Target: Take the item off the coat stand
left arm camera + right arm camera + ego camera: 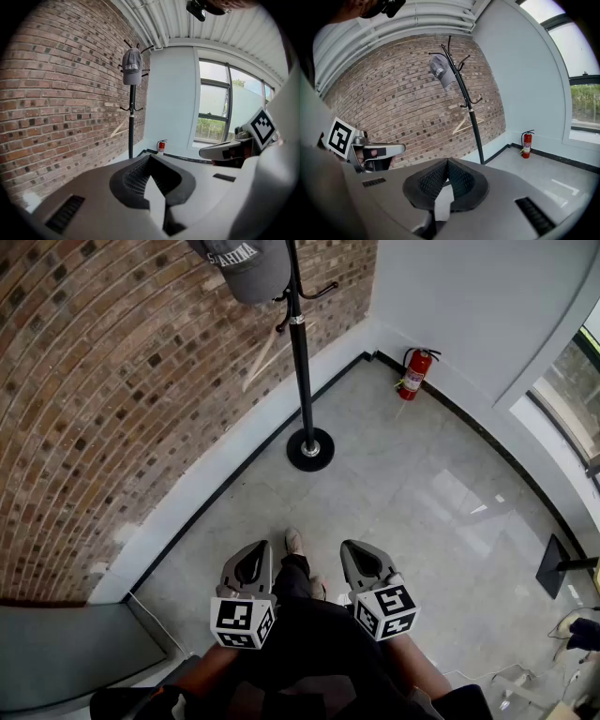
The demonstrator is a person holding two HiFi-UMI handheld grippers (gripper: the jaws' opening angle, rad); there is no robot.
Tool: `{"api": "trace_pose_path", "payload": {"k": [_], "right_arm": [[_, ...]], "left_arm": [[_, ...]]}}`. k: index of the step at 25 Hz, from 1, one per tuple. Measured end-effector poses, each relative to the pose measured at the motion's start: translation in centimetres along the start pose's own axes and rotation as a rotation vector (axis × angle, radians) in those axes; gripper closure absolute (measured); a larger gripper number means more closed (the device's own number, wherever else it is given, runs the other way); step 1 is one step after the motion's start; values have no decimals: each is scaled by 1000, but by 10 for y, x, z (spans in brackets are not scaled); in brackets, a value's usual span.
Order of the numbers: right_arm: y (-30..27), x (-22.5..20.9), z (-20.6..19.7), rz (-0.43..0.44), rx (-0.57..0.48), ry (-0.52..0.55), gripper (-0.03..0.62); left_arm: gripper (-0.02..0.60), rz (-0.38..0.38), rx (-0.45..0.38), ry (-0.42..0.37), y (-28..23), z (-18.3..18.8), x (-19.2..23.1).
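Note:
A grey cap (246, 263) hangs on a top hook of the black coat stand (301, 352), which rises from a round base by the brick wall. Both grippers are held low near the person's body, well short of the stand. My left gripper (257, 549) is shut and empty, and my right gripper (352, 549) is the same. In the left gripper view the cap (132, 67) sits high on the stand (131, 126), far beyond the left gripper (150, 157). From the right gripper (447, 162) the cap (440, 70) and stand (469, 110) show up and left.
A pale wooden hanger (464, 124) hangs on the stand's lower hooks. A red fire extinguisher (413, 372) stands in the far corner. The brick wall (112, 399) runs along the left, and a grey bench (66, 652) sits at the near left.

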State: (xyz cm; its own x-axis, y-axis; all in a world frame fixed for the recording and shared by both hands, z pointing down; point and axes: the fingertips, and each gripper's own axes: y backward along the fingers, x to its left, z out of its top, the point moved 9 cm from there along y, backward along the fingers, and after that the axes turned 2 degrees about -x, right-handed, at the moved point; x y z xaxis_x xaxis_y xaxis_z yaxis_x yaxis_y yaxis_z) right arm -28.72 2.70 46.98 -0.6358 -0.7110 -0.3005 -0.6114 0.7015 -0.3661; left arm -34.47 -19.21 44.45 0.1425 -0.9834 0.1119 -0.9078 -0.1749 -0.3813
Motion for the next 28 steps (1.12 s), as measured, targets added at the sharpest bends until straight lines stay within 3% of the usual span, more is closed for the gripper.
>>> {"api": "trace_pose_path", "payload": {"k": [8, 15, 19, 28], "right_arm": [[3, -42, 20, -90, -21, -38, 580], [-54, -112, 63, -20, -25, -79, 580], [-113, -151, 127, 108, -59, -48, 580], [-203, -183, 299, 537, -230, 101, 579]], "left_arm": [[555, -101, 10, -12, -68, 20, -17], [555, -136, 37, -12, -170, 50, -10], [555, -98, 10, 18, -238, 84, 10], [555, 1, -97, 30, -351, 173, 31]]}}
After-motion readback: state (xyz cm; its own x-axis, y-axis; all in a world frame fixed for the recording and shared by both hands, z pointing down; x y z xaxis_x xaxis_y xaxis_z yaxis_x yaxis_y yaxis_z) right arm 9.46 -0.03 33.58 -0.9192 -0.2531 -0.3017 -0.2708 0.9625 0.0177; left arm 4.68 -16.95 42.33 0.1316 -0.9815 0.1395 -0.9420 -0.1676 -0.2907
